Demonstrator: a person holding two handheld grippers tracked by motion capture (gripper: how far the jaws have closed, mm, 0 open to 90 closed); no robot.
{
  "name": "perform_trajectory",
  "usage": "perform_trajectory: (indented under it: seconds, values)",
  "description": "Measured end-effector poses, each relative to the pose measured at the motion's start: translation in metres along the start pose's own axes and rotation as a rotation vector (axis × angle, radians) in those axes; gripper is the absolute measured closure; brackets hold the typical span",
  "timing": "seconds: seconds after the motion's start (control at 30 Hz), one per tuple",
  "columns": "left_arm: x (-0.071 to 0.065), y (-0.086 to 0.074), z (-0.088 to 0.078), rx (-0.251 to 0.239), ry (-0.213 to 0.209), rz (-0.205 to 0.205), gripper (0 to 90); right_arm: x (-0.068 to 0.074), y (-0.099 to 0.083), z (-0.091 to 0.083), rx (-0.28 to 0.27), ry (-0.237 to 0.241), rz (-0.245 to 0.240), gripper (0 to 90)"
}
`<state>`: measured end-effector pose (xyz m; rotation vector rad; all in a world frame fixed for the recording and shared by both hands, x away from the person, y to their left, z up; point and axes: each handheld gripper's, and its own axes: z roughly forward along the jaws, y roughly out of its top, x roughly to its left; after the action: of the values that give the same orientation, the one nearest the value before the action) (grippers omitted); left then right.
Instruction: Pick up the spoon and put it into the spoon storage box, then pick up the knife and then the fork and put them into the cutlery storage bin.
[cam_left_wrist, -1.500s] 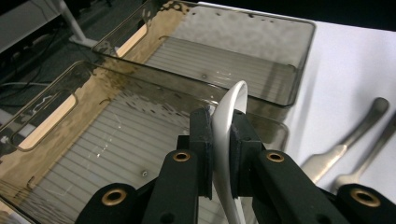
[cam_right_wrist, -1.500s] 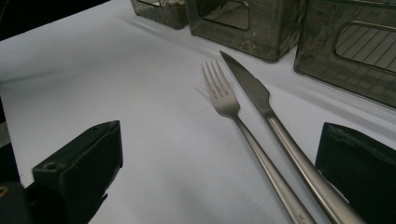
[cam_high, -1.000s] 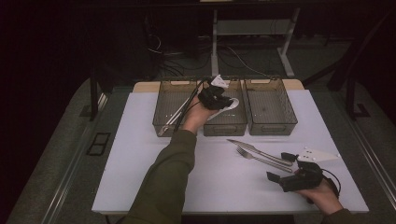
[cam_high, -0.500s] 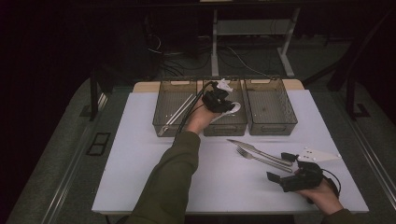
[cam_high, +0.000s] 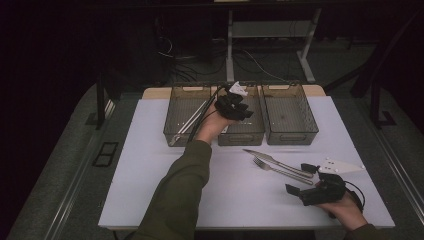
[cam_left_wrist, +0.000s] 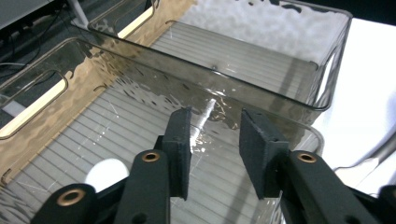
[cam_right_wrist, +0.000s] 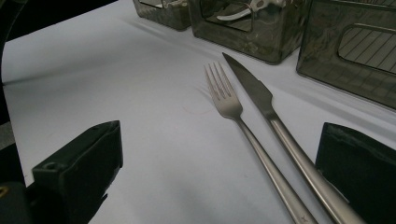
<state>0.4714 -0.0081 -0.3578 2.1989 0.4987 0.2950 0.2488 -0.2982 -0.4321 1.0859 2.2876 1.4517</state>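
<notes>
Your left gripper (cam_high: 239, 106) is hovering over the middle bin (cam_high: 243, 136) of the three smoky plastic bins at the far side of the white table (cam_high: 150, 165). Its jaws have just been opening and are standing partly apart, with nothing between the pads (cam_left_wrist: 181, 140); they are touching nothing. Below them, in the left gripper view, a white spoon bowl (cam_left_wrist: 106, 172) is lying on the ribbed floor of that bin. The wall shared with the next bin (cam_left_wrist: 261, 65) is running just ahead of the jaw tips.

Your right gripper (cam_high: 309, 181) is resting low at the near right of the table, jaws wide apart and holding nothing. The fork (cam_right_wrist: 233, 116) and the knife (cam_right_wrist: 261, 100) are lying side by side on the bare table between and ahead of those jaws, their handles reaching toward the right jaw and their tips pointing at the bins.

You are getting open table on the near left. The left bin (cam_high: 186, 111) is holding long metal utensils (cam_high: 192, 120), seen from above. The right gripper view is giving you the fork tines clearly.
</notes>
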Motion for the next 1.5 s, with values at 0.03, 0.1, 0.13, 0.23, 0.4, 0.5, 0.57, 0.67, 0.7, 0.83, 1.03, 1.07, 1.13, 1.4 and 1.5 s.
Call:
perform_trajectory:
  seconds: [0.03,0.1,0.13,0.23,0.4,0.5,0.57,0.67,0.7,0.83,1.03,1.07,1.13,1.4,1.5]
  values:
    - [-0.001,0.001,-0.002,-0.008,-0.001,-0.011,60.0,0.0,0.0,0.0,-0.002,-0.001,-0.003,0.8]
    - [-0.001,0.002,-0.005,-0.023,-0.009,-0.023,57.5,0.0,0.0,0.0,0.0,0.0,0.002,0.8]
    - [-0.002,0.002,-0.008,-0.028,-0.011,-0.031,56.1,0.0,0.0,0.0,0.0,0.0,0.001,0.8]
    - [-0.004,0.004,-0.015,-0.042,-0.023,-0.034,52.6,0.0,0.0,0.0,0.003,0.0,0.0,0.8]
    - [-0.01,0.009,-0.028,-0.045,-0.044,-0.006,47.4,0.0,0.0,0.0,0.001,-0.001,-0.001,0.8]
    - [-0.017,0.011,-0.034,-0.076,-0.063,-0.023,44.6,0.0,0.0,0.0,0.002,-0.003,0.002,0.8]
    - [-0.021,0.011,-0.038,-0.081,-0.062,-0.015,42.5,0.0,0.0,0.001,0.001,-0.004,-0.001,0.8]
    - [-0.027,0.01,-0.044,-0.086,-0.072,-0.007,39.4,0.0,0.0,0.001,0.0,-0.007,-0.001,0.8]
    - [-0.03,0.008,-0.047,-0.083,-0.072,-0.008,38.8,0.0,0.0,0.001,0.0,-0.006,0.0,0.8]
    - [-0.037,-0.001,-0.053,-0.094,-0.075,-0.02,35.2,-0.001,0.0,0.0,0.0,-0.007,0.0,0.8]
    - [-0.046,-0.018,-0.064,-0.102,-0.088,-0.027,30.1,0.0,0.0,0.001,0.003,-0.008,-0.001,0.8]
    - [-0.048,-0.021,-0.066,-0.107,-0.091,-0.029,29.9,0.0,0.0,0.001,0.003,-0.008,-0.002,0.8]
    - [-0.051,-0.028,-0.07,-0.106,-0.086,-0.029,29.0,0.0,0.0,0.001,0.002,-0.008,-0.001,0.8]
    - [-0.06,-0.056,-0.088,-0.114,-0.064,-0.041,23.1,-0.001,0.0,0.0,-0.001,-0.008,-0.001,0.8]
    - [-0.063,-0.069,-0.094,-0.118,-0.058,-0.056,20.4,-0.001,0.0,0.001,0.0,-0.01,-0.001,0.8]
